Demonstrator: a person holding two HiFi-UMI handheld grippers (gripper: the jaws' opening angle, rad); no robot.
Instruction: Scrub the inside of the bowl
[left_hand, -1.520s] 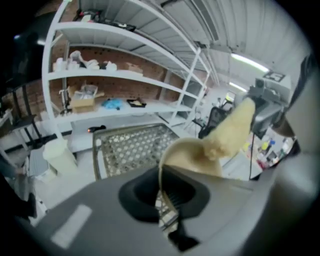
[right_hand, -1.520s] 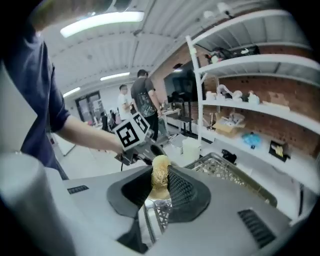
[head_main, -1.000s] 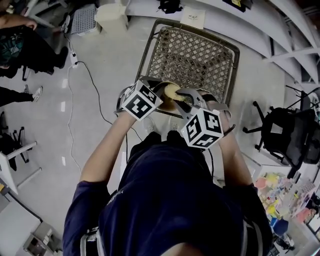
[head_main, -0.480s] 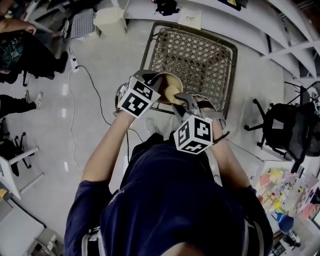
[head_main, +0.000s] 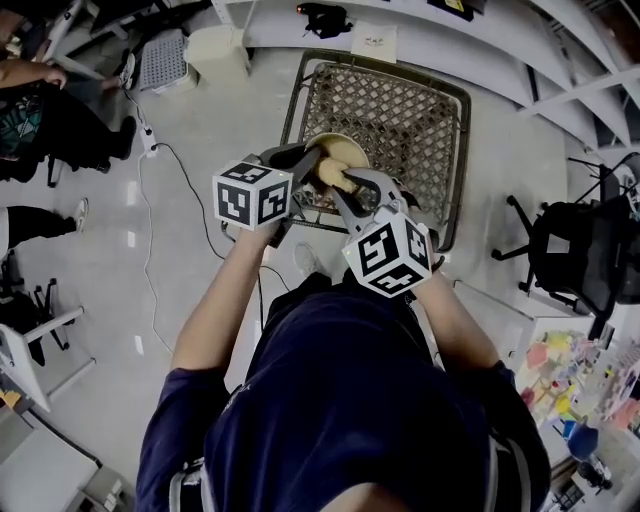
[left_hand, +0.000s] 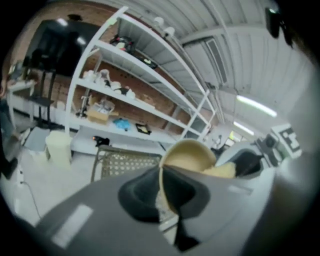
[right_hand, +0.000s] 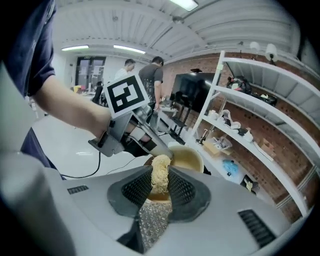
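the bowl is up in the air at your 12 o'clock, above the near edge of the mesh rack and not resting on it. your left gripper has it by the rim. the jaws are closed on the wall at about the bowl's 9 o'clock, one pad inside and one outside. that edge pinch leaves the hollow clear and tips the opening toward your other hand. i judge that's the reason for holding it there and not across the mouth.

your right gripper comes in from the bowl's 5 o'clock, jaws clamped narrow on a yellow scrubber. the pad sticks out past the jaws, so the fibre and not the plastic would meet the bowl. in the right gripper view its tip sits at the bowl's near rim, touching or just beside it. i can't tell whether it's pressing on the inner wall yet.

holding the bowl off the rack lets you turn it against the scrubber. it also means only that rim pinch resists the push, so a hard stroke could twist the bowl in the jaws.

further out, a floor cable runs at your 9 o'clock and an office chair stands at 3 o'clock, both well apart from the work.
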